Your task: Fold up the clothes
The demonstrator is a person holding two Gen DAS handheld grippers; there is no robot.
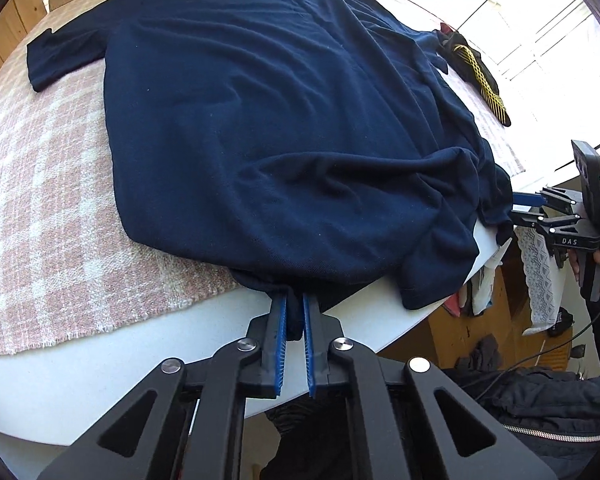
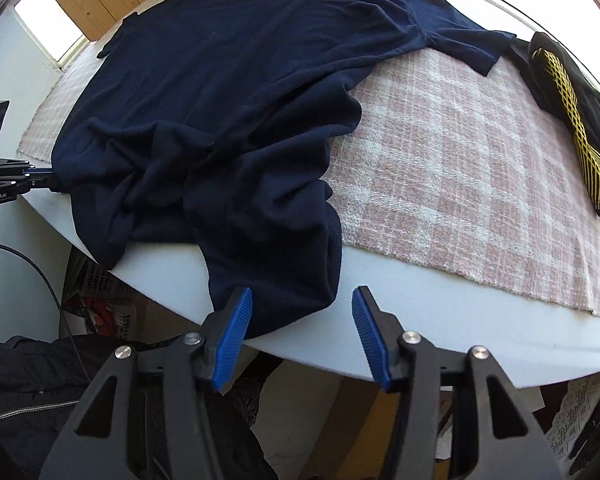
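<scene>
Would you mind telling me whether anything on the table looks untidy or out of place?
The navy shirt is not lying flat: its near hem is bunched into folds and droops over the white table's edge. A black and yellow garment lies at the far corner of the pink checked cloth.

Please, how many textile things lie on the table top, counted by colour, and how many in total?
Navy blue: 1, the T-shirt
Black with yellow pattern: 1, the folded garment
Pink and white check: 1, the cloth spread under them
Total: 3
</scene>
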